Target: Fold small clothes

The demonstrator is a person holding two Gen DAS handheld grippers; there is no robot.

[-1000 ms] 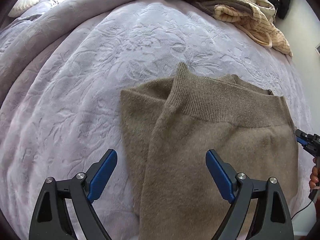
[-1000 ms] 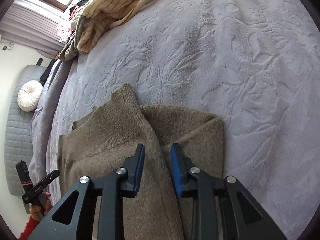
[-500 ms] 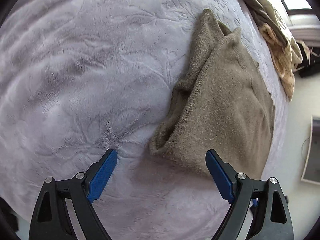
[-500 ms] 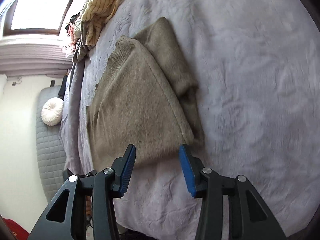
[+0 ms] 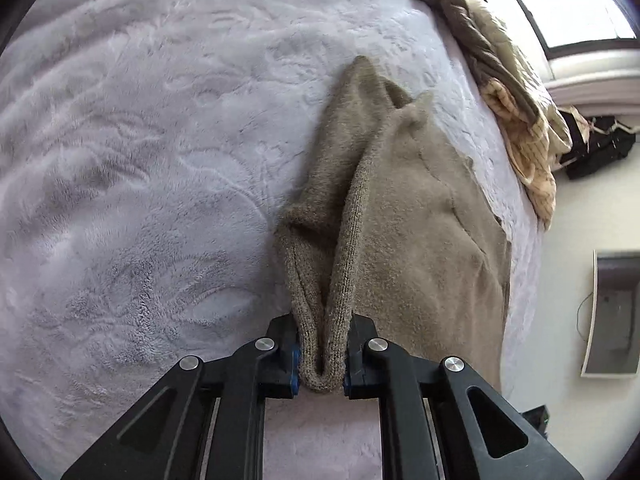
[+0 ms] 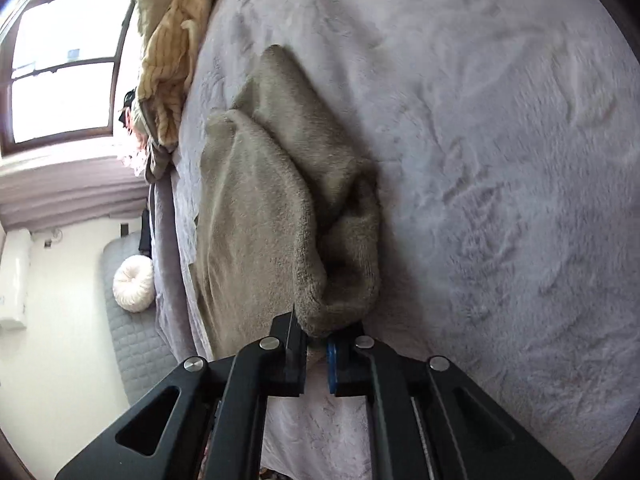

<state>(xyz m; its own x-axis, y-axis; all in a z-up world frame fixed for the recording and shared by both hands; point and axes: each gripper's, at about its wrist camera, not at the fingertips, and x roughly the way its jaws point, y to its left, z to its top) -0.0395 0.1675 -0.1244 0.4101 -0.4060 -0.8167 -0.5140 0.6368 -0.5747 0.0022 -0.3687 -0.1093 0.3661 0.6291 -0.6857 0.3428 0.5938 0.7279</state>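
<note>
Gripping the brown knit garment with both tools: our left gripper has its fingers clamped on a doubled fold at the near edge, two knit layers pinched between the blue pads. Our right gripper has its fingers nearly together at a bunched near corner of the same garment; the cloth sits at the finger tips, and a thin bit of it looks caught between the pads, though the view is soft there. The garment lies on the bed's pale lilac embossed blanket, folded over itself with a ribbed band running away from the left fingers, far end resting flat. A pile of beige and striped clothes sits at the far edge of the bed near the window. In the right wrist view we also see a round white cushion on a grey quilted pad beside the bed.
</note>
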